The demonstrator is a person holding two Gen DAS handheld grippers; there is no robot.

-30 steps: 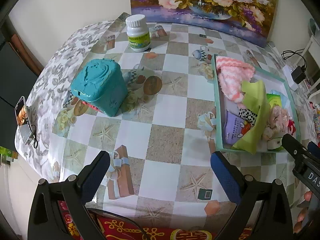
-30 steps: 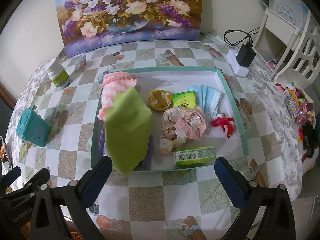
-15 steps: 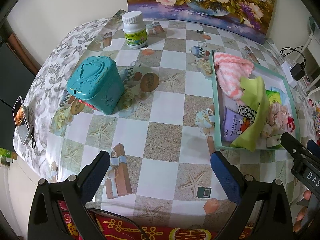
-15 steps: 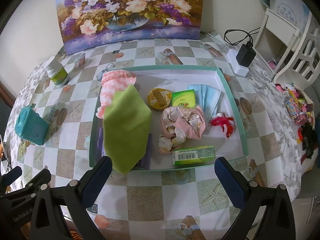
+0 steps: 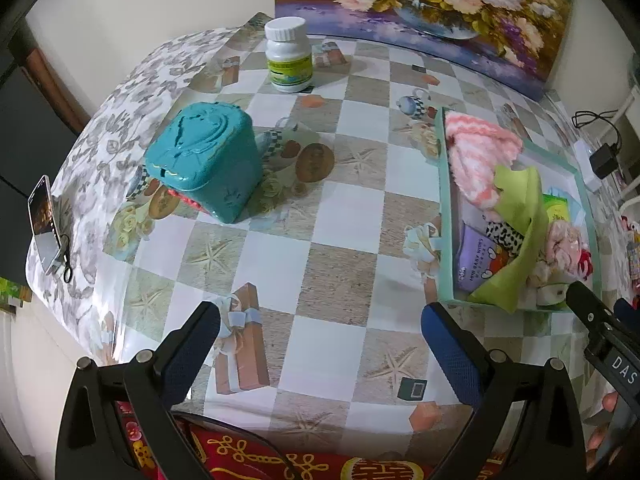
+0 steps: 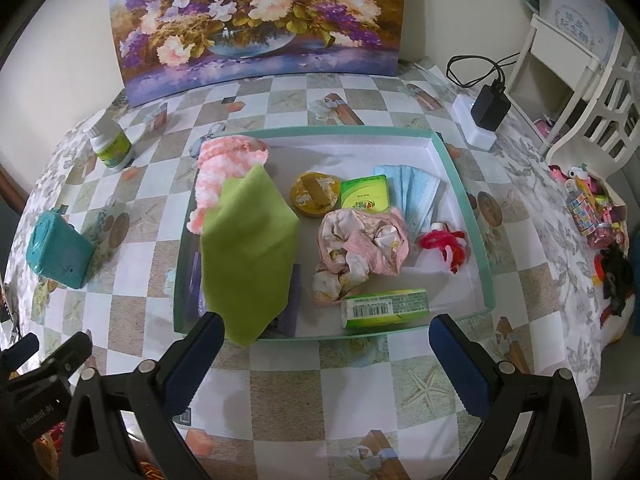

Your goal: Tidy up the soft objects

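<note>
Both grippers [image 5: 320, 326] [image 6: 322, 332] spread, empty, green cloth [image 6: 248, 248] lengthwise in tray [image 6: 464, 200], tip nearest

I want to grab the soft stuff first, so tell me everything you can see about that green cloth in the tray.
The green cloth is a plain lime-green piece of soft, felt-like fabric, loosely folded with a pointed lower end. It lies at the left side of the teal-rimmed tray, draped over the pink knitted piece at its top and a purple packet beneath. Its tip hangs over the tray's near rim. Neither tool touches it.
</note>
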